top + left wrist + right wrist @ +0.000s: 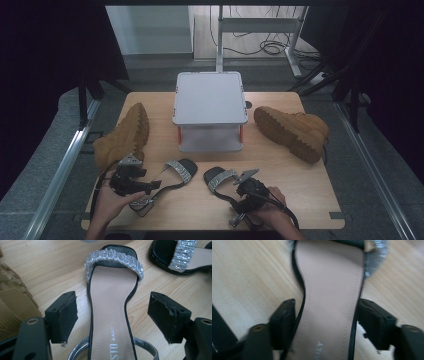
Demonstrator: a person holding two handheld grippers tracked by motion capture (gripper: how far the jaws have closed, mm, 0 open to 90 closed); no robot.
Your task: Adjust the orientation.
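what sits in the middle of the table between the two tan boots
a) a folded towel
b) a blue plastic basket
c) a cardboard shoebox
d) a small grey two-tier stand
d, the high view shows a grey two-tier stand with orange posts between the left tan boot and the right tan boot.

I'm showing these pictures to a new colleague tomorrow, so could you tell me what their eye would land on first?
Probably the two black sandals with glittering straps at the table's near edge: the left sandal lies between the open jaws of the left gripper, while the right gripper closes in on the right sandal. Behind them, a grey two-level stand sits mid-table, flanked by two tan boots.
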